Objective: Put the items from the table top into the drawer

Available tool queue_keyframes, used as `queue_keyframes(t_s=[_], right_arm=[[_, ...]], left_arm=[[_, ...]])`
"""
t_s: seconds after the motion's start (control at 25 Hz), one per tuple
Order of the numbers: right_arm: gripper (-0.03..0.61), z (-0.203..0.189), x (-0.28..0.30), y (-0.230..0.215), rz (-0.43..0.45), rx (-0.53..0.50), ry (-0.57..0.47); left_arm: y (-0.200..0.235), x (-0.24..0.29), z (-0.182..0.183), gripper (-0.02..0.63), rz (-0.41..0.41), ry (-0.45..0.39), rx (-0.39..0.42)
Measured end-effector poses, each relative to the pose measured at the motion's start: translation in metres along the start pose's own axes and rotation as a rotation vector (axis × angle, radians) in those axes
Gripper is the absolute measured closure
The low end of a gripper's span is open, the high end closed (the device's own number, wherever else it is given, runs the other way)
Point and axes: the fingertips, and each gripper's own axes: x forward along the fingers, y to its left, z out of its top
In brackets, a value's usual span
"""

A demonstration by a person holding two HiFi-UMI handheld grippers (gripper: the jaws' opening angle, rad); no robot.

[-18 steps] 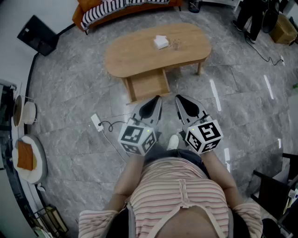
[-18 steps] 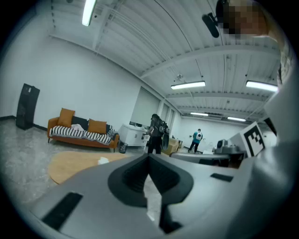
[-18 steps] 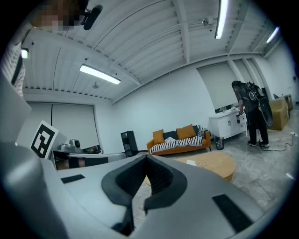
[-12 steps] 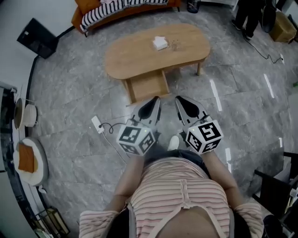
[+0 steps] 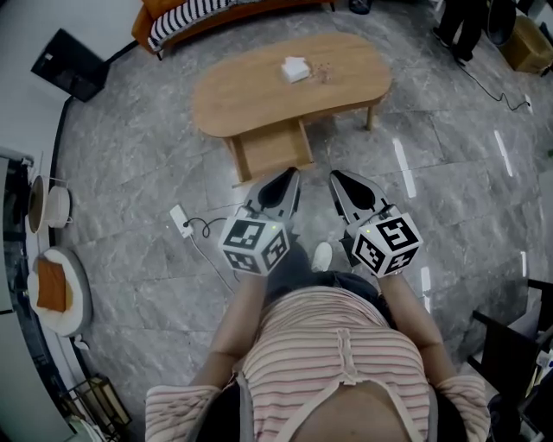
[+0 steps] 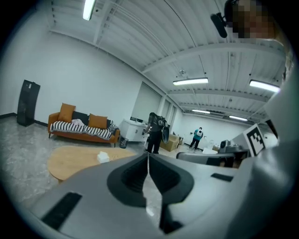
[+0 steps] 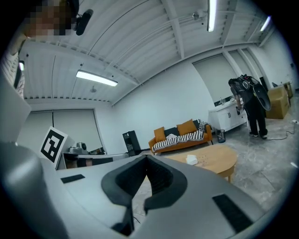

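A white folded item (image 5: 295,69) and some small bits (image 5: 325,76) lie on the oval wooden table (image 5: 251,99). Below its near edge the wooden drawer (image 5: 275,154) stands pulled out. My left gripper (image 5: 291,176) and right gripper (image 5: 335,177) hover side by side over the floor, short of the drawer, both shut with nothing between the jaws. The left gripper view shows the shut left gripper (image 6: 148,157) with the table (image 6: 70,161) and white item (image 6: 103,157) beyond it. The right gripper (image 7: 146,158) faces the table (image 7: 212,158) and the white item (image 7: 191,159).
A white power strip (image 5: 180,223) with a cable lies on the grey floor left of my grippers. An orange sofa (image 5: 216,15) stands behind the table, a black box (image 5: 69,65) at far left. A person (image 5: 458,26) stands at the back right. Shelves with dishes (image 5: 52,293) line the left edge.
The table and both grippers sit slightly higher in the head view than before. The grippers stay side by side and shut.
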Motion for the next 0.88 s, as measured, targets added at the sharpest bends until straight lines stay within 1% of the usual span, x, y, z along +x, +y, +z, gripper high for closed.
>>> queue_keyframes(t_s=[0.12,0.24,0.32,0.44,0.64,0.88], right_arm=[[0.569,-0.007,0.002,-0.005,0.000,0.032,0.024],[0.569,-0.008,0.004,-0.011,0.000,0.070,0.036],[0.569,-0.007,0.007,-0.019,-0.011,0.094,0.037],[0.569,-0.009,0.011,-0.036,-0.038,0.122,0.036],[0.569,-0.008,0.024,-0.066,-0.094,0.133,0.044],[0.569,-0.002,0.059,-0.109,-0.112,0.137,0.098]], left_arm=[[0.006,0.003,-0.005,0.598,0.027,0.026,0.003],[0.013,0.007,-0.003,0.598,0.067,0.044,0.039],[0.019,0.014,0.001,0.598,0.077,0.051,0.051],[0.029,0.028,0.002,0.598,0.073,0.064,0.043],[0.051,0.059,0.005,0.598,0.064,0.070,0.019],[0.079,0.117,0.010,0.598,0.061,0.086,-0.027]])
